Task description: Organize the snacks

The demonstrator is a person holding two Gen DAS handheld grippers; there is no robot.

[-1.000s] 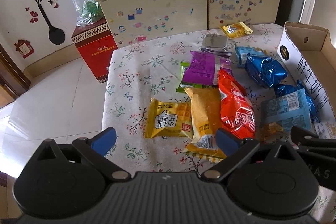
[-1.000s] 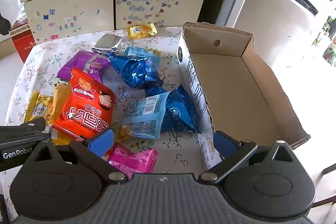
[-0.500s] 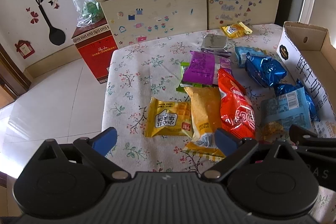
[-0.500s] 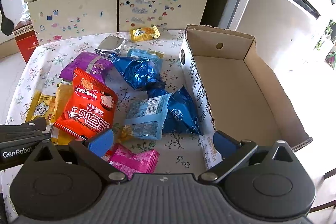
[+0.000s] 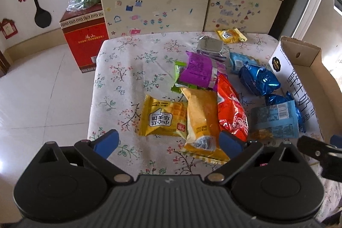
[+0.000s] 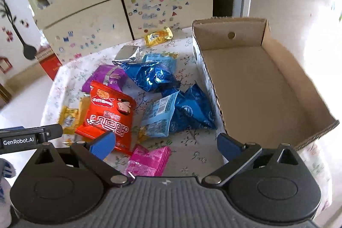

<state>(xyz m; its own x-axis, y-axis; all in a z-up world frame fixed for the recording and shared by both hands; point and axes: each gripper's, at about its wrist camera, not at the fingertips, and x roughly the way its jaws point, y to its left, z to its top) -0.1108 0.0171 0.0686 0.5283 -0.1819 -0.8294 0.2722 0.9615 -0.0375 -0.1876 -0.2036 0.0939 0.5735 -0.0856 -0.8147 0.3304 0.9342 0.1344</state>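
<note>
Several snack packets lie on the floral tablecloth (image 5: 119, 69): a yellow packet (image 5: 162, 119), an orange-yellow packet (image 5: 202, 119), a red packet (image 5: 232, 110) (image 6: 109, 112), a purple packet (image 5: 197, 71), blue foil packets (image 5: 259, 80) (image 6: 154, 76), a light blue packet (image 6: 159, 116) and a pink packet (image 6: 148, 160). An empty cardboard box (image 6: 256, 87) stands at the right. My left gripper (image 5: 168, 141) is open above the near table edge, by the yellow packets. My right gripper (image 6: 165, 142) is open over the pink packet.
A cream cabinet (image 5: 181, 5) stands behind the table. A red box (image 5: 84, 35) with a plastic bag on it stands on the floor at left. A small yellow packet (image 6: 158, 36) and a silver packet (image 6: 127, 53) lie at the far table edge.
Both grippers have shifted slightly, the right one tilting left and moving forward over the pink packet. Both stay open; no packet has moved.
</note>
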